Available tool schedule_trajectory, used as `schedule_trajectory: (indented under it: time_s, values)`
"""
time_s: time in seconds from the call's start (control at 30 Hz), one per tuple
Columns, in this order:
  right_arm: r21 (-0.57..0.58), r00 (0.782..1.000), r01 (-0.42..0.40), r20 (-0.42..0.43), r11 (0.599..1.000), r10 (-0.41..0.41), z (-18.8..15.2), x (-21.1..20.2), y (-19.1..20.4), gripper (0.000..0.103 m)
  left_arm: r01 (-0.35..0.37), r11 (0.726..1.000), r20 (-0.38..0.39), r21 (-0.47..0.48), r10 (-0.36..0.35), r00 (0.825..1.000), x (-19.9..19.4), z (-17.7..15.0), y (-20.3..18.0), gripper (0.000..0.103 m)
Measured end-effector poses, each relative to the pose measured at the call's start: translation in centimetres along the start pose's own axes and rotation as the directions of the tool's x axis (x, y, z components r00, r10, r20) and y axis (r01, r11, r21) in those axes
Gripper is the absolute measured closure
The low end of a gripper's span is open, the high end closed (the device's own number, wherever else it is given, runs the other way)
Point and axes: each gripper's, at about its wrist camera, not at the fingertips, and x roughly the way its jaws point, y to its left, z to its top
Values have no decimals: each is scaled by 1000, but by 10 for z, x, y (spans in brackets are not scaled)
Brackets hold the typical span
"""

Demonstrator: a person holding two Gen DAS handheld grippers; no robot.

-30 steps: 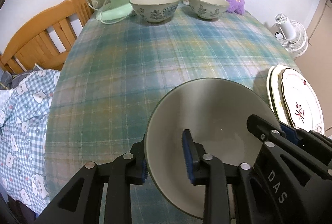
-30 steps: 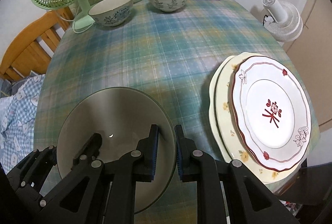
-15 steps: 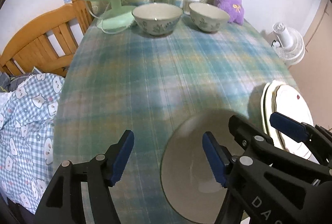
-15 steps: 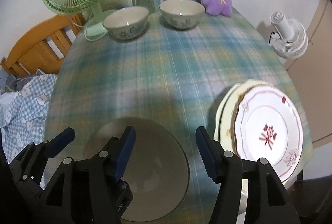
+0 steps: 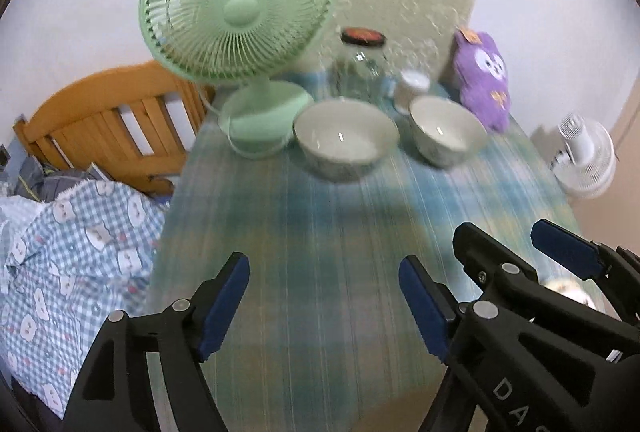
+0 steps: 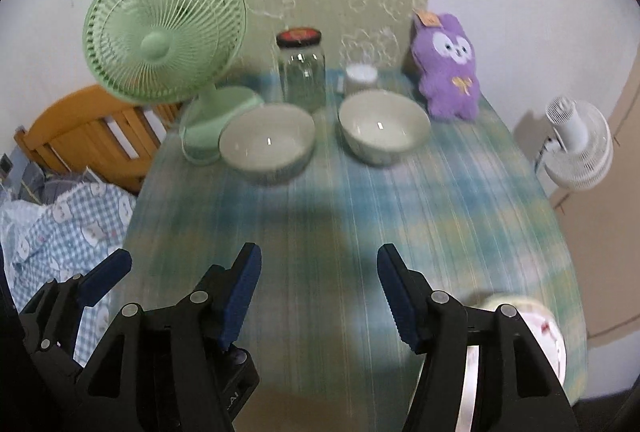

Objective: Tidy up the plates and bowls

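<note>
Bowls (image 6: pixel 267 145) sit on blurred, seemingly plaid tablecloth (image 6: pixel 460 199); left gripper (image 5: pixel 324 306) opening, right gripper (image 6: pixel 319 290) empty, spread.

**Things on the table**

Two bowls (image 6: pixel 267 140) (image 6: pixel 384 125) are sitting side by side at 12 o'clock on the table (image 6: pixel 460 199). A jar (image 6: pixel 302 71) is standing behind them. A fan (image 6: pixel 164 31) is standing at 10 o'clock, a toy (image 6: pixel 448 71) at 1 o'clock, plates (image 6: pixel 548 332) at 5 o'clock.

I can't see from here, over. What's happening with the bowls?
Left gripper opening, right gripper open, both empty. Two bowls at far end. Nothing blocking.
</note>
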Motion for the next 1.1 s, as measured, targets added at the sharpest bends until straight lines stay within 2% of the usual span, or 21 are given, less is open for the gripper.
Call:
schedule_trajectory:
  time_s: [0.33, 0.6, 0.77, 0.83, 0.9, 0.93, 1.1]
  values:
    - [-37, 997, -74, 11, 997, 74, 68, 76, -3, 39, -67, 994, 4, -87, 68, 998, 68, 57, 1, 24]
    - [-21, 995, -98, -11, 995, 98, 101, 137, -5, 39, -91, 992, -16, -83, 90, 996, 116, 84, 5, 25]
    - [-13, 994, -107, -35, 994, 107, 111, 169, -5, 39, -107, 991, -16, -76, 106, 994, 141, 92, 6, 35]
    - [-13, 994, -103, -41, 995, 102, 111, 177, -5, 43, -111, 991, -20, -73, 110, 994, 148, 93, 7, 43]
    - [1, 992, -115, -56, 993, 115, 111, 186, -6, 52, -105, 992, -32, -75, 103, 994, 156, 95, 8, 49]
    - [7, 991, -115, -67, 993, 115, 111, 191, -6, 55, -110, 991, -40, -78, 107, 993, 160, 95, 8, 59]
    - [14, 987, -126, -96, 992, 127, 109, 204, -6, 83, -120, 990, -56, -79, 116, 992, 168, 94, 10, 73]
